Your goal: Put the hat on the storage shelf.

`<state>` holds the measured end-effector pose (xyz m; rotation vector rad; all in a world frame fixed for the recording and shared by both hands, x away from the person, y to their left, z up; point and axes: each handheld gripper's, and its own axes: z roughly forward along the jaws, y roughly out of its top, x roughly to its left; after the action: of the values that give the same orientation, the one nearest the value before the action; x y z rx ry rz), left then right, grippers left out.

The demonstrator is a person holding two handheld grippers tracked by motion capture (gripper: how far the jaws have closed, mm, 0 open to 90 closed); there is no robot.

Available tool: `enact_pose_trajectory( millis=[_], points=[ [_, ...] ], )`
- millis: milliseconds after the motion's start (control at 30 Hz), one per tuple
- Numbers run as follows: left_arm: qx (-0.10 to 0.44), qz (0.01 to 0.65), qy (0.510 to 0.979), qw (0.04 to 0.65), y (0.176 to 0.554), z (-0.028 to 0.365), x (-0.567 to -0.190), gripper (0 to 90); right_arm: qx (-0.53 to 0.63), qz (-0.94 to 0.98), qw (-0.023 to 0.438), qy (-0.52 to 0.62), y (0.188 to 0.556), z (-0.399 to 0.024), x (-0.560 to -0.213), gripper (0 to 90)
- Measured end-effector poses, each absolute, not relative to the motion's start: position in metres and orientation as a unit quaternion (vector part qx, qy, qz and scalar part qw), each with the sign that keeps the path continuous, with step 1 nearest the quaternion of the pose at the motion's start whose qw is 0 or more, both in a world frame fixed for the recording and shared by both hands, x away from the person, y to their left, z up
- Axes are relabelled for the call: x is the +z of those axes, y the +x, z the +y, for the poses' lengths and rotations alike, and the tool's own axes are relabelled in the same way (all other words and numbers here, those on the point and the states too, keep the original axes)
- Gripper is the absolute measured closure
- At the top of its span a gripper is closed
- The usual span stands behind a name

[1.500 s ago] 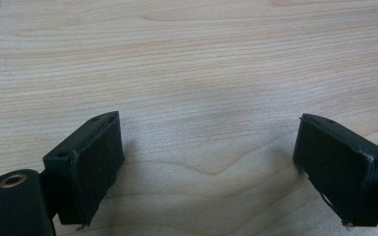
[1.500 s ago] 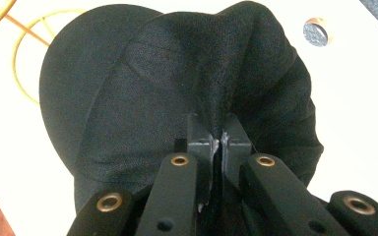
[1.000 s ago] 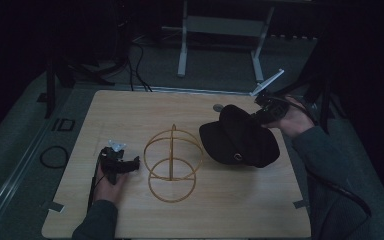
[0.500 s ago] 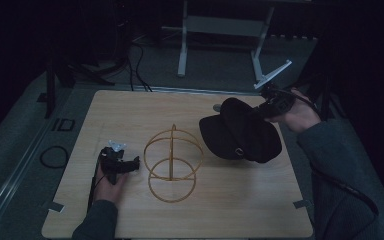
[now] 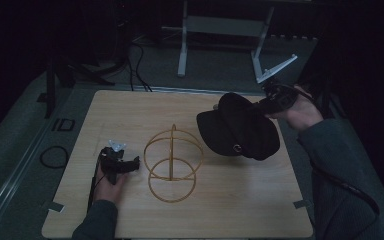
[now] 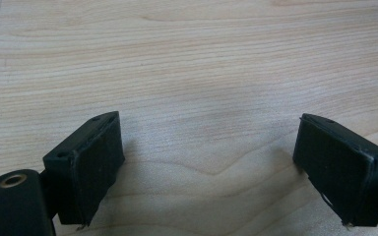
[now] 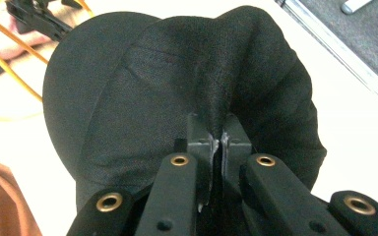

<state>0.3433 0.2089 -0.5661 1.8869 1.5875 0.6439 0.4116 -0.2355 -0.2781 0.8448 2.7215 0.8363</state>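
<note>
Jaws of the left gripper stand wide apart with nothing between them, resting low over the bare wooden counter at its left side. Just to the right of that gripper stands a gold wire stand made of crossing hoops, with nothing on it. Farther right, a black cap hangs lifted above the counter, brim toward the stand. Jaws of the right gripper are closed tight on a pinched fold of the cap's crown fabric.
</note>
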Motion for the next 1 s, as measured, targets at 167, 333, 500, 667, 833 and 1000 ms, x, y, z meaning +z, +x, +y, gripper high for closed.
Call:
enact_pose_trajectory(
  millis=[167, 333, 500, 667, 833, 1000],
  points=[
    [0.242, 0.596, 0.708, 0.292, 0.343, 0.209, -0.566, 11.2, 0.304, 0.907, 0.081, 0.281, 0.409, -0.238, -0.273, 86.4],
    [0.242, 0.596, 0.708, 0.292, 0.343, 0.209, -0.566, 11.2, 0.331, 0.899, 0.073, 0.277, 0.407, -0.241, -0.269, 86.5],
    [0.242, 0.596, 0.708, 0.292, 0.343, 0.209, -0.566, 11.2, 0.344, 0.897, 0.070, 0.269, 0.405, -0.239, -0.267, 86.6],
    [0.242, 0.596, 0.708, 0.292, 0.343, 0.209, -0.566, 11.2, 0.365, 0.891, 0.065, 0.261, 0.403, -0.237, -0.266, 86.6],
    [0.242, 0.596, 0.708, 0.292, 0.343, 0.209, -0.566, 11.2, 0.390, 0.883, 0.061, 0.254, 0.402, -0.237, -0.265, 86.6],
    [0.242, 0.596, 0.708, 0.292, 0.343, 0.209, -0.566, 11.3, 0.407, 0.878, 0.057, 0.245, 0.398, -0.235, -0.263, 86.6]
  ],
)
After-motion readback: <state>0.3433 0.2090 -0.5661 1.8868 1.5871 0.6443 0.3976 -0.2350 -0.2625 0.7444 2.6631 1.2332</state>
